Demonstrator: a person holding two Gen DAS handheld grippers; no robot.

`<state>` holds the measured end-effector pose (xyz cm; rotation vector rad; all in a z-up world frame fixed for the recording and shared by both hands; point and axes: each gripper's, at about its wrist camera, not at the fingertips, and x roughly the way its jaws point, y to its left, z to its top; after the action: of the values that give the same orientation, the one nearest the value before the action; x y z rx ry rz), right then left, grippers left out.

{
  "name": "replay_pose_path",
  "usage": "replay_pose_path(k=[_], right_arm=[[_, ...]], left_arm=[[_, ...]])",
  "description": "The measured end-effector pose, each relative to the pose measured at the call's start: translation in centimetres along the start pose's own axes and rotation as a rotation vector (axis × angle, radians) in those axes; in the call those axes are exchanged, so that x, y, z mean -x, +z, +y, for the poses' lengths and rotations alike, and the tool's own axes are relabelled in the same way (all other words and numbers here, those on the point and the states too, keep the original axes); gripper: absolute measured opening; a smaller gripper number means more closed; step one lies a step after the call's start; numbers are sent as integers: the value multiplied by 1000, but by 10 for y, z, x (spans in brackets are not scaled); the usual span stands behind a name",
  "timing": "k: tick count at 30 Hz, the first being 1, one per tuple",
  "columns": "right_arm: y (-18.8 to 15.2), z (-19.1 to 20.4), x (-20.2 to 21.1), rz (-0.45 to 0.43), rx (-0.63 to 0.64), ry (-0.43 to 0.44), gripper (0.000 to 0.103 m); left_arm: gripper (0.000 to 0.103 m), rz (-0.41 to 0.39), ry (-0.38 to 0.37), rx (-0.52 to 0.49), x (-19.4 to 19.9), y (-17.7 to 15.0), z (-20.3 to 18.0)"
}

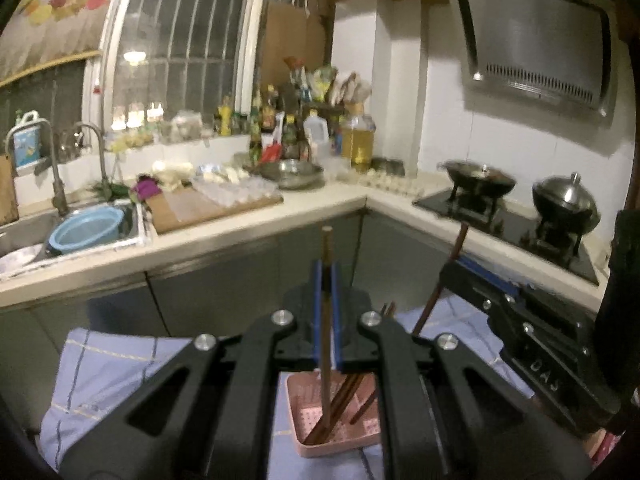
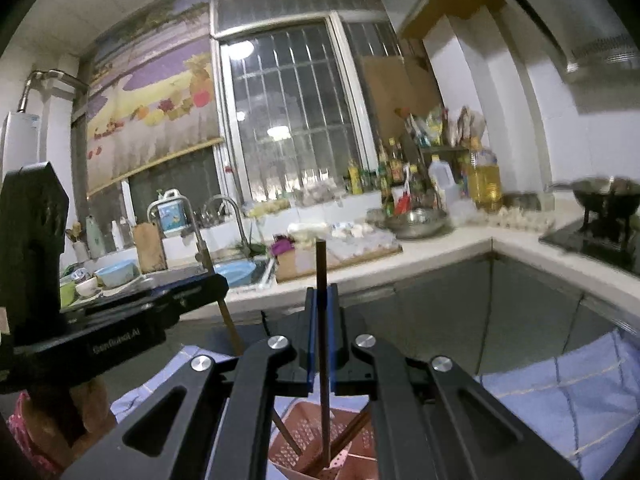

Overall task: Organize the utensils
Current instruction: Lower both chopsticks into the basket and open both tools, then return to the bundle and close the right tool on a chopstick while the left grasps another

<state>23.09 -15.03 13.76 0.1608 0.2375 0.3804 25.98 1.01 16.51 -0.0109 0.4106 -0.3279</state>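
Left wrist view: left gripper (image 1: 328, 280) has its fingers clamped on an upright chopstick (image 1: 327, 344) above the pink basket (image 1: 304, 446); right gripper (image 2: 322, 304) pinches another chopstick (image 2: 323, 364) likewise

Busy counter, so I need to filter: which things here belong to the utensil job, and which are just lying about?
Job: left claw chopstick; right claw chopstick; pink holder.
Lying about: blue basin, cutting board, oil bottle, woks.
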Motion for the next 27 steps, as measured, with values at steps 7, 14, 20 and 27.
replay_pose_path(k=[7,14,20,27], right_arm=[[-40,-23,-29,143,-109,39,7],[-47,-25,-19,146,-148,2,51],[-48,-29,35,52,-184,-7,51],[-110,-36,113,60,-194,-103,51]], left_arm=[[13,146,-2,8,-45,-34,2],[50,103,84,50,-26,-45,3],[55,0,122,144,34,-76,4],[55,124,113,131,64,-166,-1]])
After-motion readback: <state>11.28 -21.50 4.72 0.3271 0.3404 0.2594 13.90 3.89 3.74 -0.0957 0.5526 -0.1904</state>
